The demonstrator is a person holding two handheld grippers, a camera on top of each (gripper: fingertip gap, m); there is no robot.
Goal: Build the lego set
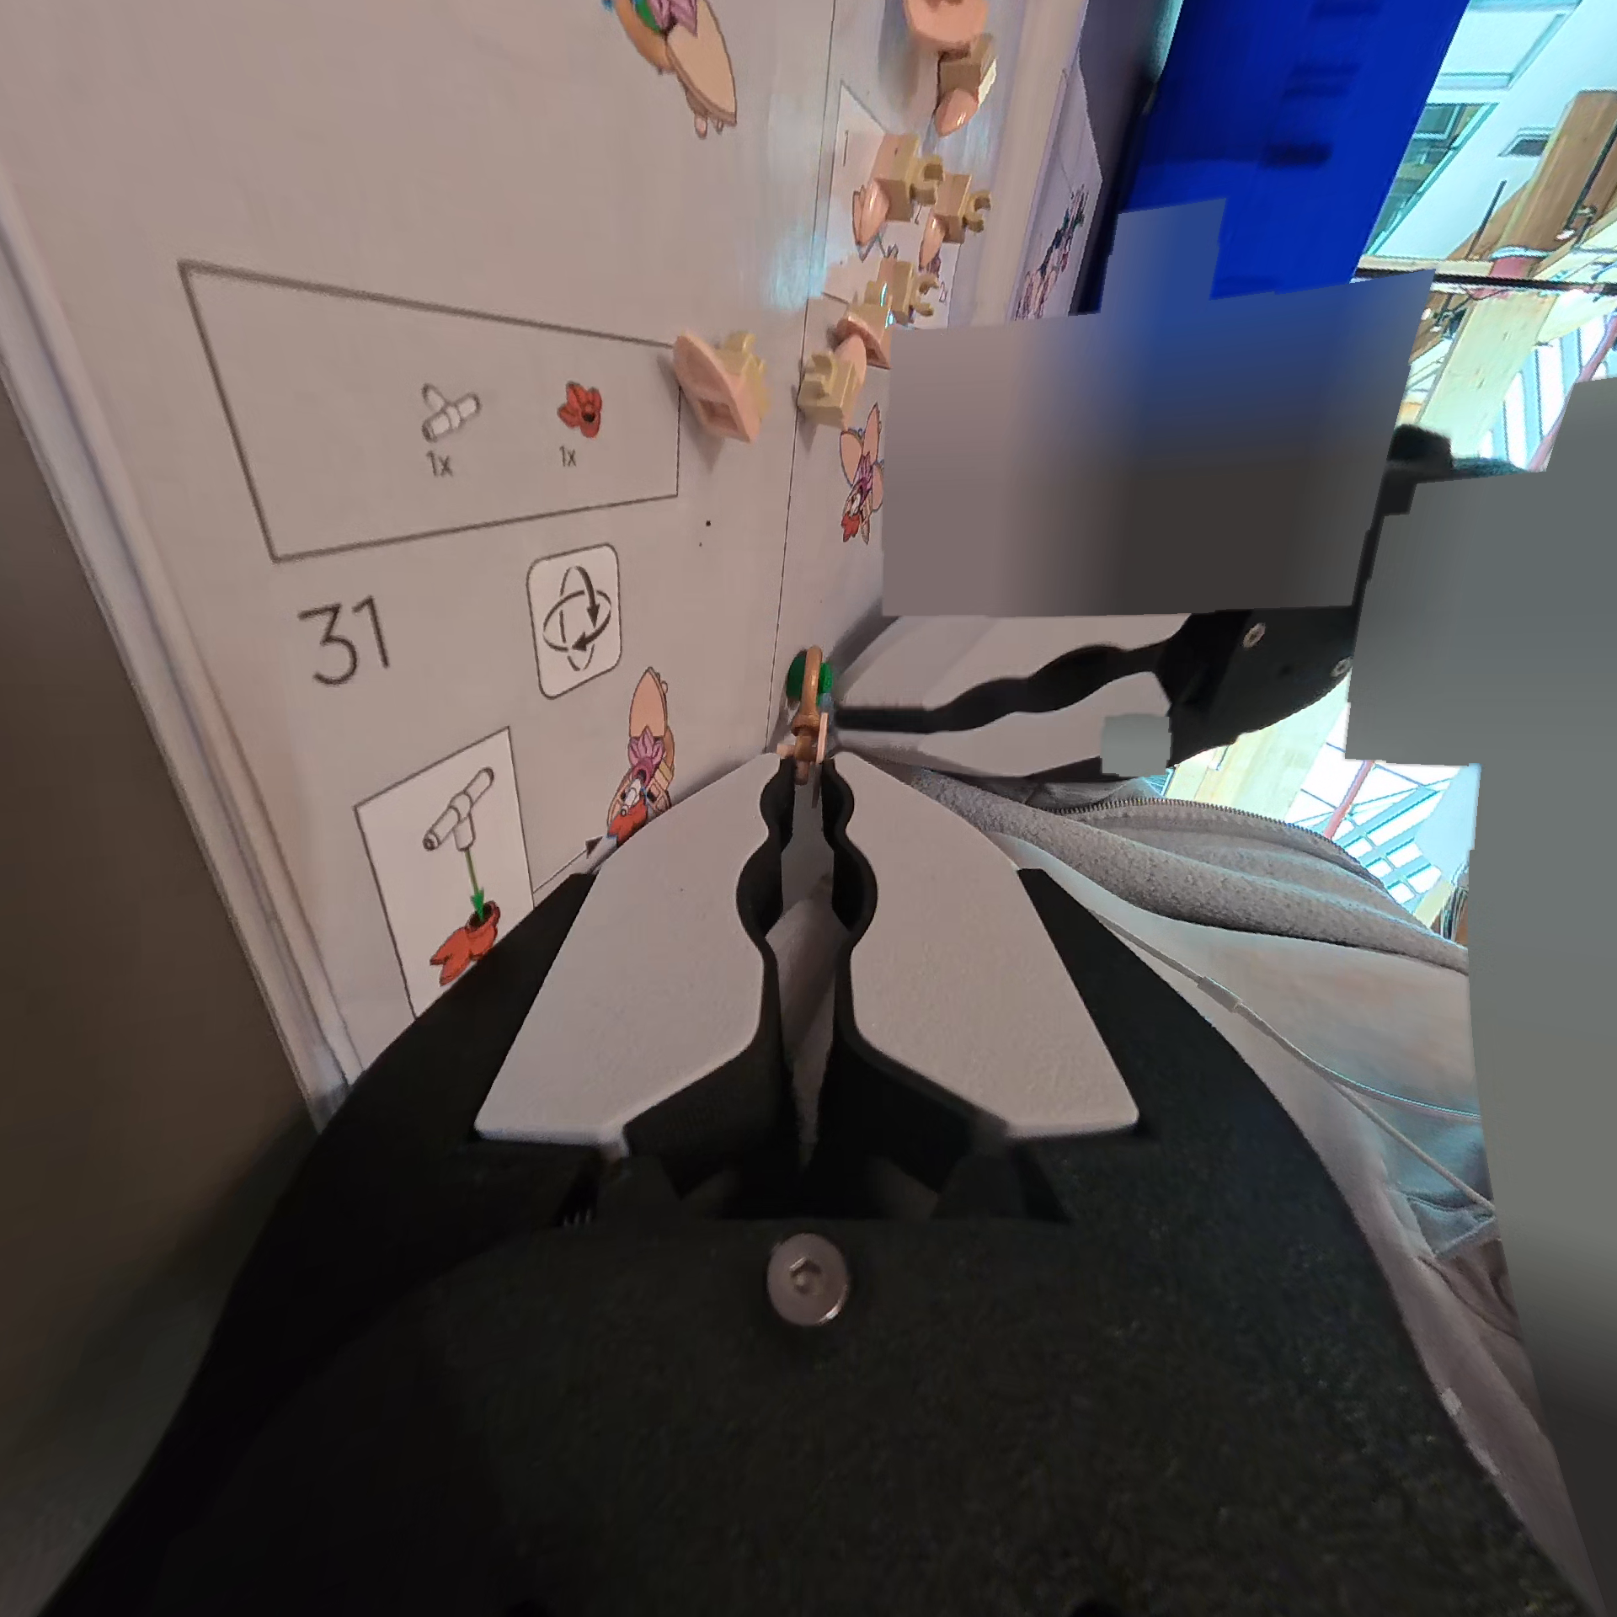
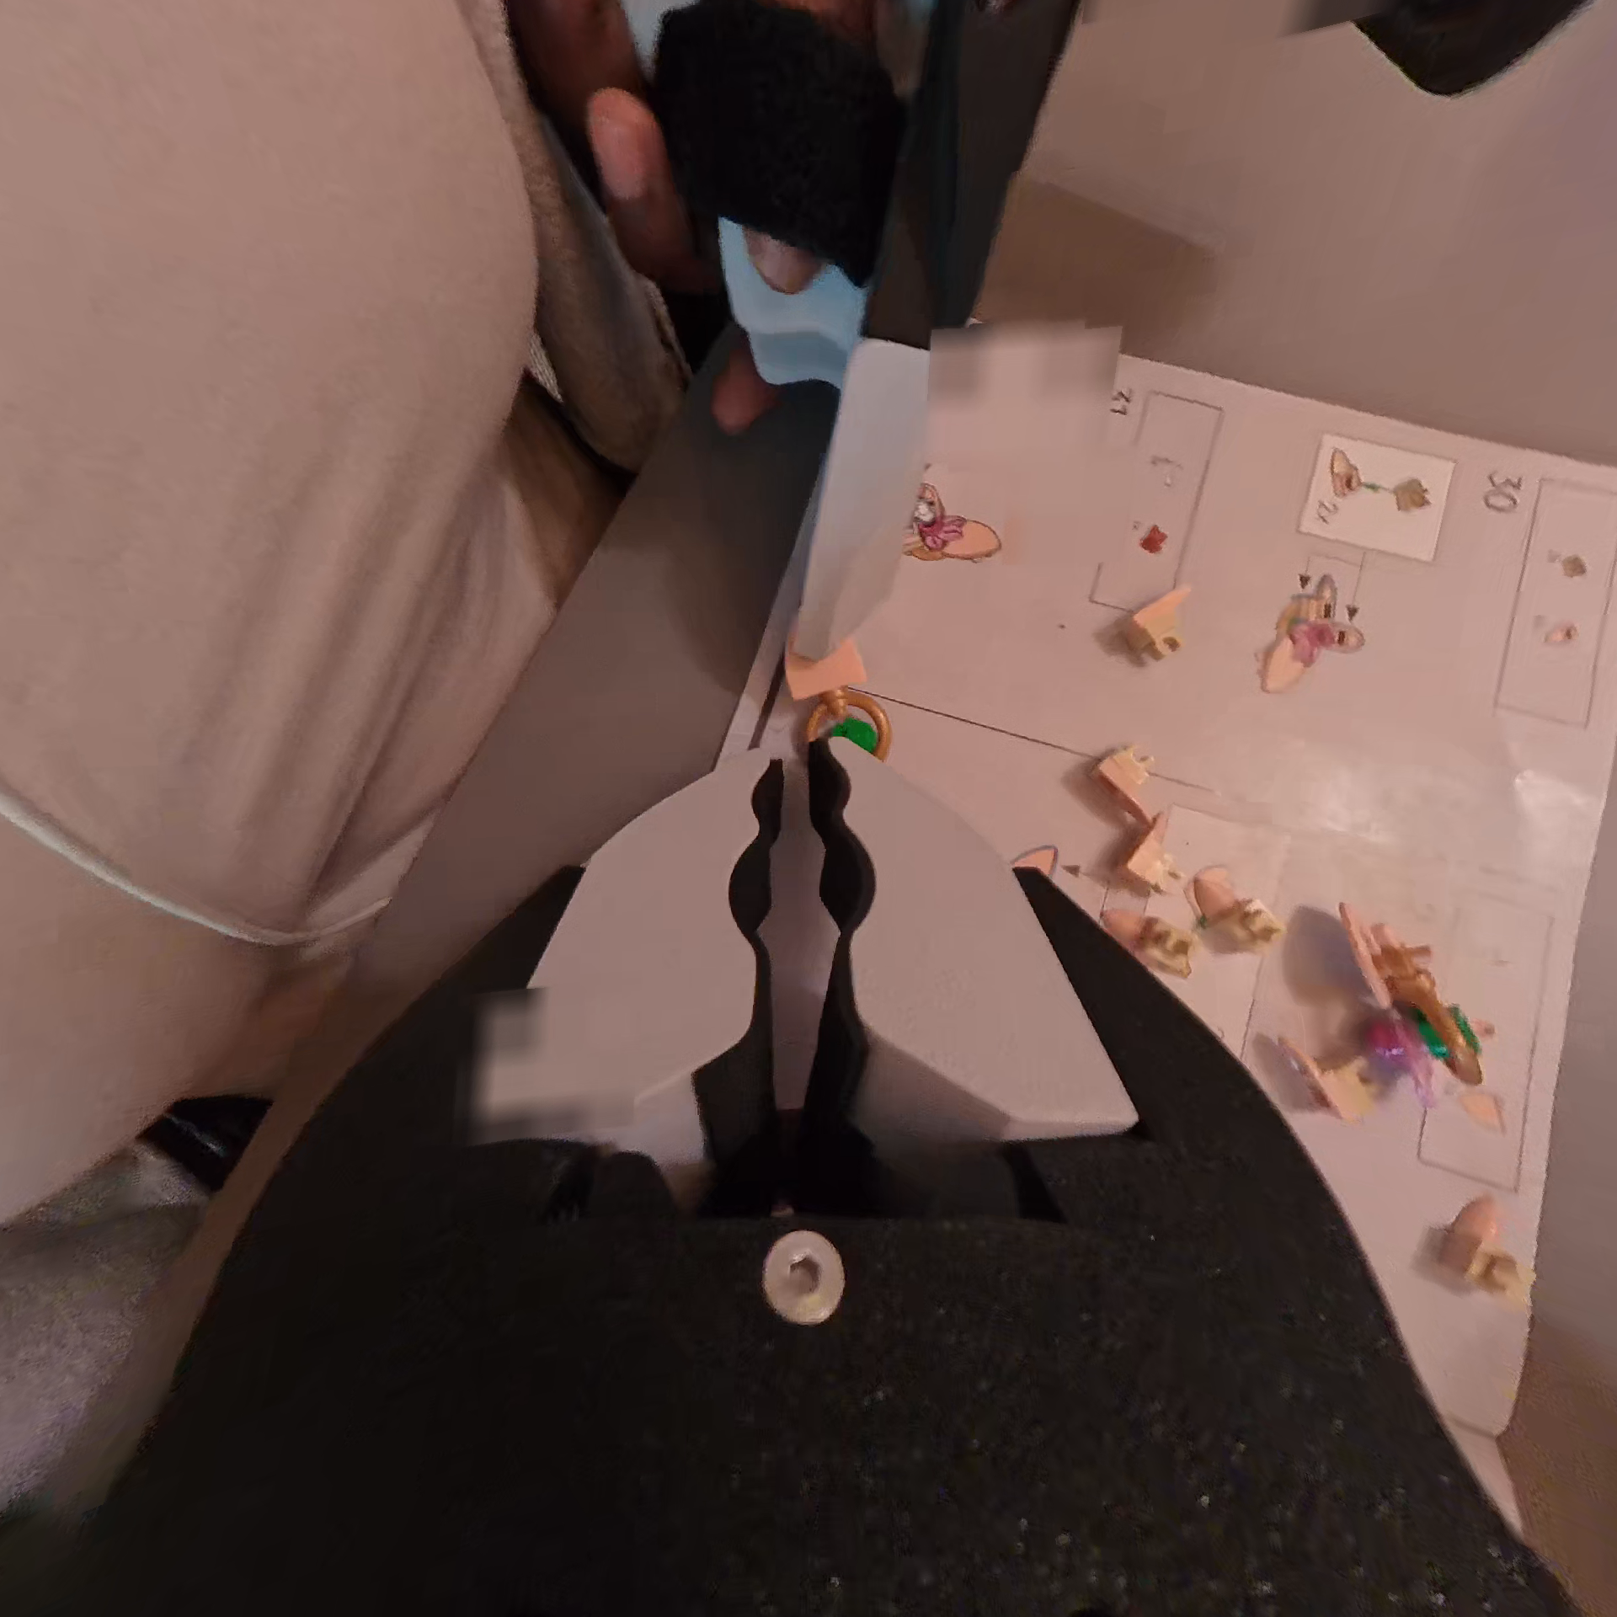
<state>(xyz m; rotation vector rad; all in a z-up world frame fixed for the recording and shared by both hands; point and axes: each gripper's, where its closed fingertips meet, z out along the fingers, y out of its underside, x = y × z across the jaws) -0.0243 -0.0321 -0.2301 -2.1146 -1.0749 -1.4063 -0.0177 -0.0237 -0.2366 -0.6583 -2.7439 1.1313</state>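
Pinching one tiny gold ring (image 1: 809,700) between both nearly closed grippers (image 1: 809,770) (image 2: 792,752) above booklet's (image 1: 437,219) fold; could slip, drop.

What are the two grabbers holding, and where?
Both pinch one small piece: a gold ring with a green stud. Left gripper grips its tan end, right gripper the ring's edge.

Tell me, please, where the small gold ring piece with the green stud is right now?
The gold ring piece sits at both grippers' tips, over the instruction booklet near its centre fold; in the right wrist view it is just beyond the right gripper.
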